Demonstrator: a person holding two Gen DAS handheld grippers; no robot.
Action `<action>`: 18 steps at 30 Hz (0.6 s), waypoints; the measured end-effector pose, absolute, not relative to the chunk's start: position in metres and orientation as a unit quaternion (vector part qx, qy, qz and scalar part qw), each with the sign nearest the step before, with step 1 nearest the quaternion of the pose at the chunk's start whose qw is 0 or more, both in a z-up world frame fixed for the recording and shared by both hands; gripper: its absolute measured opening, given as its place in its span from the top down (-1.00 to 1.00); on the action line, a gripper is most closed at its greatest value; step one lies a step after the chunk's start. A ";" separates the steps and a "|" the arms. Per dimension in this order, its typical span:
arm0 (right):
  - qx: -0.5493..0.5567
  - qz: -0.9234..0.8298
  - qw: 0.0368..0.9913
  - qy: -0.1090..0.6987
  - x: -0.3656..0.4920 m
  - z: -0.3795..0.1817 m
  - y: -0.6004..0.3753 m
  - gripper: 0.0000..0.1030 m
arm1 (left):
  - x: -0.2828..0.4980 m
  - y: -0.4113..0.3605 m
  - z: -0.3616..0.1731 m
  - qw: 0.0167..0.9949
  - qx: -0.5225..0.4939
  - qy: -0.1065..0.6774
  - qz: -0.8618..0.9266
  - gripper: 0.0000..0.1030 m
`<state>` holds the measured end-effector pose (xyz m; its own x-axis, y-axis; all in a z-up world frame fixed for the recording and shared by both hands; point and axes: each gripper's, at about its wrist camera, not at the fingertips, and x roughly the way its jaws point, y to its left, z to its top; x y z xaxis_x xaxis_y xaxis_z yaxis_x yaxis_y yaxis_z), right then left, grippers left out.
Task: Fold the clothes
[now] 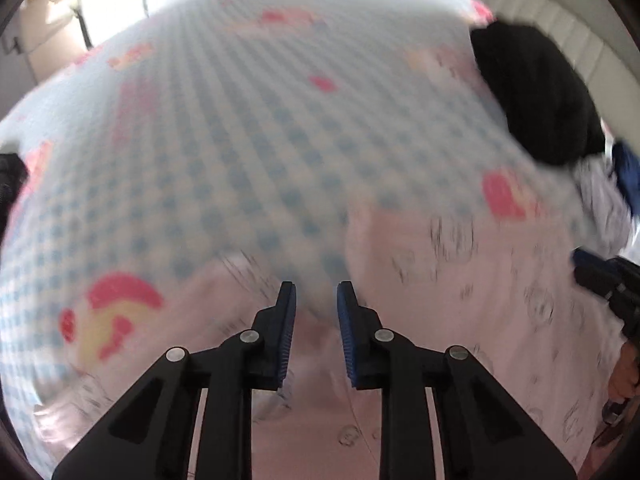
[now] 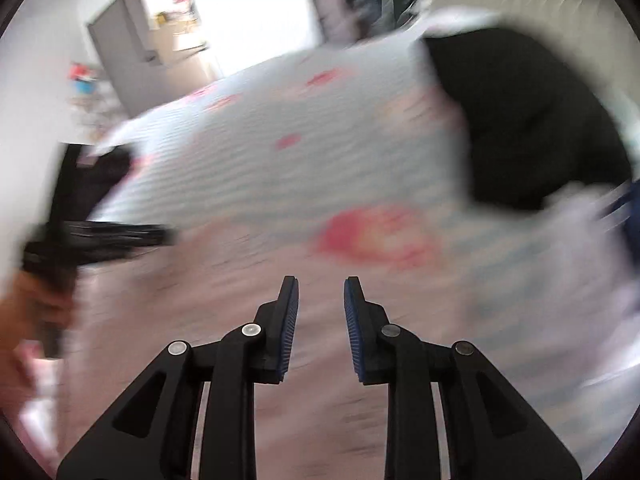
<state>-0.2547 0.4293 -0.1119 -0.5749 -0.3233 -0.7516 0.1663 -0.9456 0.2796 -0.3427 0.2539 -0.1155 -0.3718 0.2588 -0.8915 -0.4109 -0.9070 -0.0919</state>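
A pale pink garment with small dark line drawings lies on a bed covered by a blue-and-white checked sheet. My left gripper is open and empty, just above the garment's near part. The right gripper shows at the right edge of the left wrist view. In the right wrist view the pink garment is blurred below my right gripper, which is open and empty. The left gripper shows at the left there, held by a hand.
A black garment lies at the far right of the bed, also in the right wrist view. White and blue clothes are piled beside it. A padded headboard runs behind. A doorway is far left.
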 end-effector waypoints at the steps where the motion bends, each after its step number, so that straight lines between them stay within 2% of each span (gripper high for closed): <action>1: 0.462 -0.873 0.132 -0.080 -0.259 -0.125 0.424 0.55 | -0.342 0.259 -0.123 0.205 -0.530 0.076 0.819 0.64; 3: 0.492 -0.863 0.100 -0.050 -0.268 -0.148 0.420 0.55 | -0.337 0.266 -0.125 0.222 -0.518 0.083 0.822 0.68; 6: 0.502 -0.858 0.085 -0.067 -0.275 -0.157 0.430 0.55 | -0.331 0.271 -0.121 0.264 -0.493 0.075 0.825 0.69; 10: 0.504 -0.858 0.077 -0.051 -0.277 -0.160 0.429 0.55 | -0.336 0.279 -0.135 0.259 -0.501 0.121 0.817 0.63; 12: 0.501 -0.862 0.072 -0.034 -0.271 -0.157 0.423 0.55 | -0.342 0.278 -0.136 0.267 -0.501 0.102 0.817 0.63; 16: 0.492 -0.867 0.074 -0.038 -0.266 -0.150 0.427 0.54 | -0.351 0.245 -0.125 0.260 -0.489 0.017 0.832 0.62; 18: 0.485 -0.870 0.079 -0.046 -0.263 -0.144 0.438 0.54 | -0.351 0.230 -0.124 0.249 -0.493 0.026 0.833 0.62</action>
<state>-0.2625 0.4377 -0.1440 -0.5179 -0.1810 -0.8361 0.0925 -0.9835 0.1556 -0.3506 0.2295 -0.1236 -0.3906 0.3886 -0.8346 -0.4399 -0.8751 -0.2016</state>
